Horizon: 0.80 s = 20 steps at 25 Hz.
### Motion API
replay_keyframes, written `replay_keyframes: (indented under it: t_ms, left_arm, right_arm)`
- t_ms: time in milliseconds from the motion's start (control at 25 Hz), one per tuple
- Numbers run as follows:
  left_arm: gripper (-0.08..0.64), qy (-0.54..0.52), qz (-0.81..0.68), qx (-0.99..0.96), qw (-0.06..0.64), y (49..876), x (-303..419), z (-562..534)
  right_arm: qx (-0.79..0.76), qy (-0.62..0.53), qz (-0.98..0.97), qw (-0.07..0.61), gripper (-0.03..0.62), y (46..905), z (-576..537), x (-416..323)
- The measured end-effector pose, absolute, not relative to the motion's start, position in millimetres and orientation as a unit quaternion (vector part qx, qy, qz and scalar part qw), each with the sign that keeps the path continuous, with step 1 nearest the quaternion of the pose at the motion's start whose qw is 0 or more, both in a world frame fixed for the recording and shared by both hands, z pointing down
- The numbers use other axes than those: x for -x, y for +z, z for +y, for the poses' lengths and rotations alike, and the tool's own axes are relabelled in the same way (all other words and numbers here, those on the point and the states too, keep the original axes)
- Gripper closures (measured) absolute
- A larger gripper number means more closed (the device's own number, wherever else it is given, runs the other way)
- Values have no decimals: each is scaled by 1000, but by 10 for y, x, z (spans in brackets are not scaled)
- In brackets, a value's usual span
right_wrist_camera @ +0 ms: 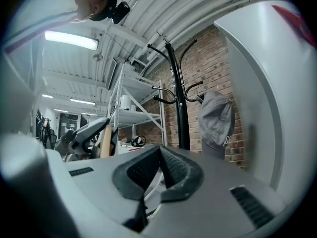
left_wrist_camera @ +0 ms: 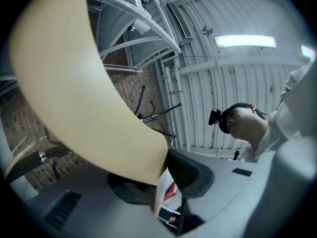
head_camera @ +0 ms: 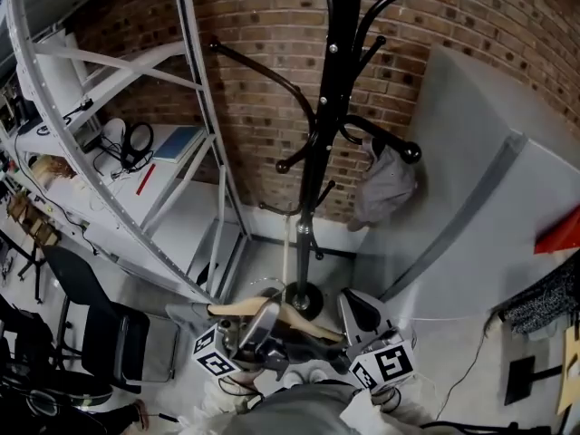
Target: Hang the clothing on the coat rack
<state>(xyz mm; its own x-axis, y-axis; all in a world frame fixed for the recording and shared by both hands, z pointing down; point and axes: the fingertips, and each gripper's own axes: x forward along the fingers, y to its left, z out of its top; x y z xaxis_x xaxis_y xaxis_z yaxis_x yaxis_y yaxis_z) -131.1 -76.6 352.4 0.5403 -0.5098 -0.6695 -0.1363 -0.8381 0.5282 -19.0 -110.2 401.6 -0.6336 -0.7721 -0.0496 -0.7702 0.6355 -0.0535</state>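
I'm looking steeply down at the black coat rack (head_camera: pixel 328 107), which stands in front of the brick wall (head_camera: pixel 272 53), with white metal shelving (head_camera: pixel 109 71) to its left and a pale grey panel (head_camera: pixel 471 134) to its right. The clothing I can make out is a grey garment (head_camera: pixel 385 184). It hangs from one of the rack's lower right hooks, drooping against the wall, and it also shows in the right gripper view (right_wrist_camera: pixel 216 120), just beside the rack's pole (right_wrist_camera: pixel 178 98). Both my tools sit low in the head view, near the rack's round base (head_camera: pixel 304 299). The left gripper (head_camera: pixel 263 320) is clamped on a pale wooden hanger (head_camera: pixel 237 308). In the left gripper view that hanger (left_wrist_camera: pixel 74 83) fills most of the picture as a broad curved bar, wedged between the two dark pads (left_wrist_camera: pixel 188 170), so the left gripper (left_wrist_camera: pixel 161 175) has a firm hold with its jaws standing fairly wide around the wood. The right gripper (head_camera: pixel 360 311) is beside it, apart from the hanger. In its own view the right gripper (right_wrist_camera: pixel 159 155) has its ribbed pads meeting at the tips with nothing between them. I cannot tell whether any cloth is on the hanger.
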Motion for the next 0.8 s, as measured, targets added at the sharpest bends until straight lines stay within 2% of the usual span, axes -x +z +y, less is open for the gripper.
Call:
replay_keyframes:
  t_ms: [800]
  left_arm:
    - [468, -453, -176, -855, 182, 2965, 1196, -1710]
  right_arm:
    - [452, 26, 889, 65, 569, 3593, -1473, -163]
